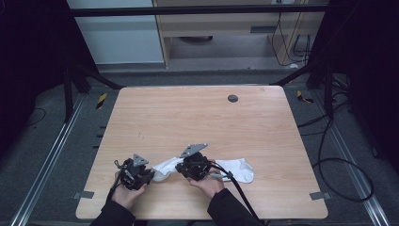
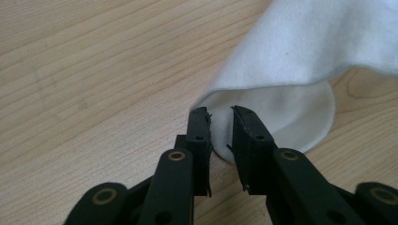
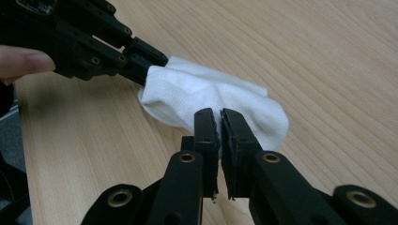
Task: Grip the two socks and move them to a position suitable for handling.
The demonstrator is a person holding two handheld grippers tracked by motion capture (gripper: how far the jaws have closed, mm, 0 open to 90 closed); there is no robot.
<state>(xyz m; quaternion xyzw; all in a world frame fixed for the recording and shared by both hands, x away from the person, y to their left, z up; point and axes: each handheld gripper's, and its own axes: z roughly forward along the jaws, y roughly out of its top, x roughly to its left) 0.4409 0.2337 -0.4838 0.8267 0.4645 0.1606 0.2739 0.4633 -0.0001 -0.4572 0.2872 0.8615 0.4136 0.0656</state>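
Currently white sock lies on table, lower centre of high view, betw. both grippers. Left gripper: jaws narrowly apart, sock edge betw. them, pads not clearly pressing it. Right gripper: jaws pressed nearly together, pinching sock fabric at frame centre. Both hands low in frame.

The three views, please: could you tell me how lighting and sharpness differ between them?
High view: table evenly lit, surroundings dark, white sock small and soft. Left gripper view: sock bright, nearly featureless, casting a soft shadow beneath its fold. Right gripper view: sock's knit sharp, near jaws slightly blurred.
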